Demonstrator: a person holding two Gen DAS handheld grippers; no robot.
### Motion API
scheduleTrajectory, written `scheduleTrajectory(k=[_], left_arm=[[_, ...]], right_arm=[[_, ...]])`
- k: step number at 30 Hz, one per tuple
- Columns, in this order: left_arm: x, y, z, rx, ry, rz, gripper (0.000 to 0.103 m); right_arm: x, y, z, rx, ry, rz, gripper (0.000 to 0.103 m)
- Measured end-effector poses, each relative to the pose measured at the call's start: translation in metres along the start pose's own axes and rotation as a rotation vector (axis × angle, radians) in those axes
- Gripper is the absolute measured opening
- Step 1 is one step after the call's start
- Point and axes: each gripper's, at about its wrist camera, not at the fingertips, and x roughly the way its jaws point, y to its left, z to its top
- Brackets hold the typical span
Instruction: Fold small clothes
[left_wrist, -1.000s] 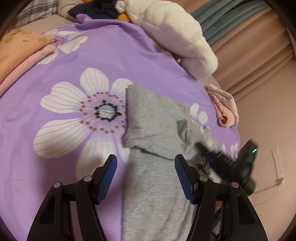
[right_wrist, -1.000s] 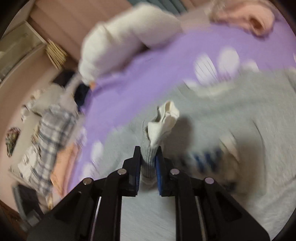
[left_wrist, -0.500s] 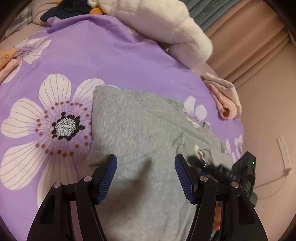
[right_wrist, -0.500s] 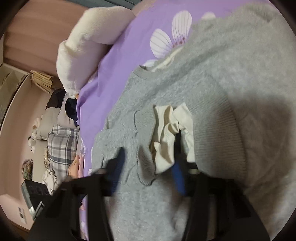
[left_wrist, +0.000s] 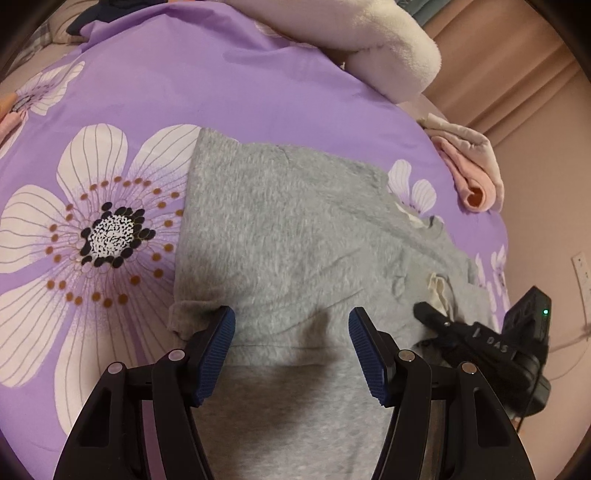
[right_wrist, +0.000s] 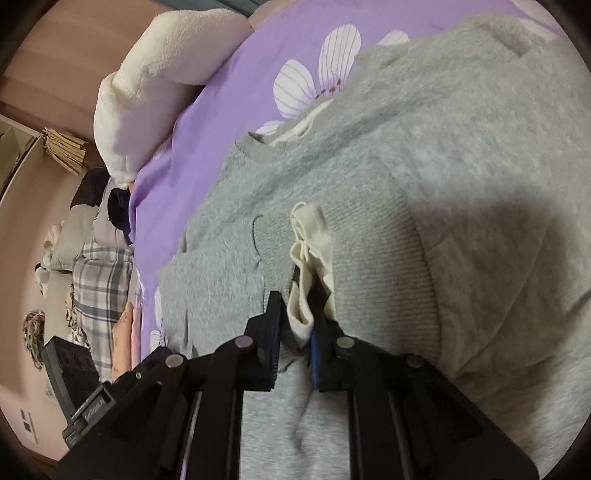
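Observation:
A small grey sweater (left_wrist: 288, 236) lies spread on the purple flowered bedspread (left_wrist: 229, 85), its top part folded down over its body. My left gripper (left_wrist: 291, 332) is open and empty, hovering just above the fold edge. My right gripper (right_wrist: 295, 314) is shut on the sweater's ribbed cuff and cream lining (right_wrist: 306, 258), resting low on the grey fabric (right_wrist: 461, 166). The right gripper also shows in the left wrist view (left_wrist: 476, 336) at the sweater's right side.
A fluffy white blanket (left_wrist: 369, 33) lies at the far edge of the bed. A rolled pink garment (left_wrist: 472, 173) sits at the right edge. A plaid pillow (right_wrist: 99, 280) and folded clothes lie at the far left in the right wrist view.
The right gripper carried the sleeve cuff across and down onto the sweater body. The left gripper moved forward over the sweater, staying open.

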Motion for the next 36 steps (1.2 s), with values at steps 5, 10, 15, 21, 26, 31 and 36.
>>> scheduleTrajectory(k=[5, 10, 15, 21, 26, 31, 36], left_arm=[[-0.016, -0.004, -0.003, 0.022, -0.008, -0.026, 0.063], [-0.018, -0.021, -0.007, 0.064, -0.014, -0.056, 0.063], [0.007, -0.05, -0.013, 0.094, 0.021, -0.088, 0.063], [0.047, -0.067, -0.019, 0.102, 0.07, -0.056, 0.063], [0.05, -0.065, -0.017, 0.086, 0.077, -0.068, 0.063], [0.013, -0.049, -0.029, 0.019, 0.068, -0.158, 0.063], [-0.047, -0.02, -0.069, -0.002, 0.0, -0.205, 0.072]], right_arm=[[-0.018, 0.005, -0.003, -0.022, 0.052, 0.065, 0.022], [-0.079, -0.002, 0.004, -0.08, -0.062, 0.138, 0.034], [-0.075, -0.012, 0.008, -0.165, -0.06, 0.013, 0.03], [-0.041, -0.024, -0.001, -0.242, -0.036, -0.11, 0.013], [-0.045, -0.029, 0.002, -0.238, -0.007, -0.081, 0.012], [-0.086, -0.031, -0.013, -0.213, -0.018, 0.002, 0.039], [-0.155, -0.061, -0.044, -0.191, -0.093, 0.009, 0.051]])
